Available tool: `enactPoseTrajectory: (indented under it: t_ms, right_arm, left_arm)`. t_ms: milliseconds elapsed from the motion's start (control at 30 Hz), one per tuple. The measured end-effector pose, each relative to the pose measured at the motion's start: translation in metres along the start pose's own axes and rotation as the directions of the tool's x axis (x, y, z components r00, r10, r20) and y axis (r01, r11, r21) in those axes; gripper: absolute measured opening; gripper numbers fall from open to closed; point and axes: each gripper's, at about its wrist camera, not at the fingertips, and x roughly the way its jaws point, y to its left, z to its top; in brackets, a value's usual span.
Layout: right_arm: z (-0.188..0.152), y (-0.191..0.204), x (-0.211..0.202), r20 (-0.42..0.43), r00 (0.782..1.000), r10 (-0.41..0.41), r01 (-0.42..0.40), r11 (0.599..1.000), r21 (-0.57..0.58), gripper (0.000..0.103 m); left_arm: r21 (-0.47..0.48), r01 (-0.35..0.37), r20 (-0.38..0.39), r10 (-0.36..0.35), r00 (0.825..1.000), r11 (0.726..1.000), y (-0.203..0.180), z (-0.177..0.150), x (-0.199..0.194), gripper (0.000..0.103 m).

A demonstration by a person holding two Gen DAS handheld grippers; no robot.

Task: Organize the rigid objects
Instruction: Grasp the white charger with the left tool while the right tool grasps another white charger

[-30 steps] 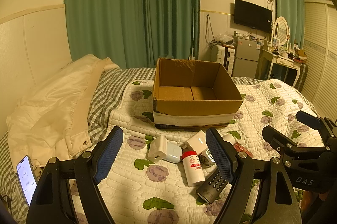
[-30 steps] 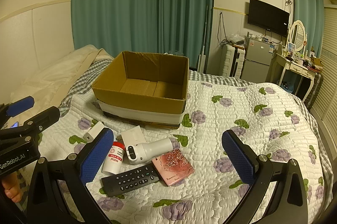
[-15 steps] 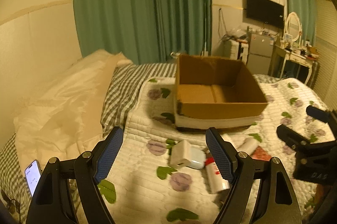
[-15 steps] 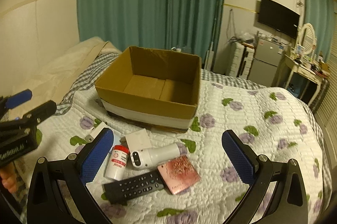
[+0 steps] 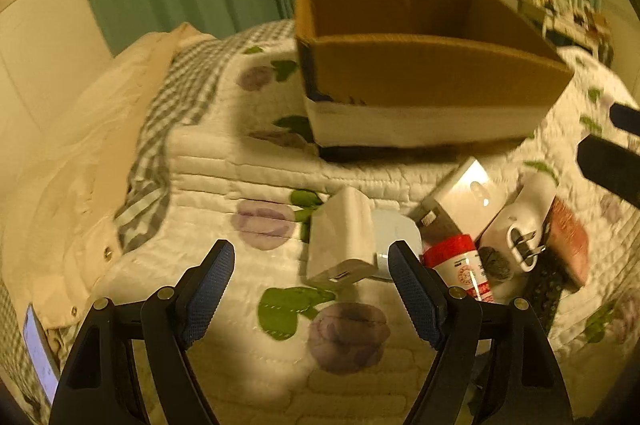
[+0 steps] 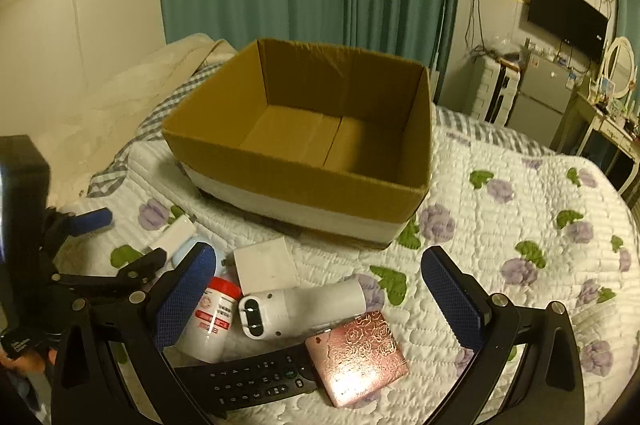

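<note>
The left hand-held gripper (image 5: 310, 277) hangs released, jaws wide apart, low over the bed (image 5: 224, 185). Just ahead of it and slightly toward its right finger stands a white charger block (image 5: 342, 237), with a pale blue case (image 5: 396, 233) touching it on the far side. The right hand-held gripper (image 6: 316, 295) is likewise released and holds nothing. Between and ahead of its fingers lies the rest of the pile: a red-capped bottle (image 6: 212, 321), a white plug-in device (image 6: 296, 305), a white box (image 6: 266, 265), a black remote (image 6: 256, 381) and a pink patterned case (image 6: 358, 355). The cardboard box (image 6: 304, 129), beyond the pile, looks empty.

The risks come from crowding and the soft quilt, I judge. The charger leans against the blue case, so a closing jaw could catch both or push the block over. The bottle lies on its side and may roll if nudged. The two hand-held grippers sit near each other over the same cluster, so reaching together could make them collide. The left view is blurred, so fine contact there is hard to judge.
</note>
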Motion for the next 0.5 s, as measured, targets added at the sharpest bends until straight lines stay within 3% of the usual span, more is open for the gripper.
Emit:
enactPoseTrajectory:
  t_ms: [67,167,233,500]
  right_arm:
    - [-0.001,-0.003,0.005,-0.013,1.000,0.011,-0.011,1.000,0.010,0.103]
    - [-0.005,-0.004,0.008,-0.030,0.999,0.024,-0.024,0.999,0.022,0.103]
    - [-0.006,-0.003,0.010,-0.036,0.999,0.024,-0.023,1.000,0.016,0.103]
    - [-0.009,-0.002,0.011,-0.045,0.999,0.011,-0.011,1.000,0.002,0.103]
  left_arm:
    - [0.020,0.005,-0.027,-0.005,1.000,1.000,-0.004,0.001,0.007,0.060]
    - [0.033,0.033,-0.043,-0.032,0.999,0.999,-0.010,0.004,0.019,0.054]
    - [0.048,0.062,-0.051,-0.060,0.997,0.997,-0.012,0.005,0.019,0.035]
    - [-0.047,0.096,-0.017,-0.097,0.995,0.994,0.002,-0.009,-0.012,0.025]
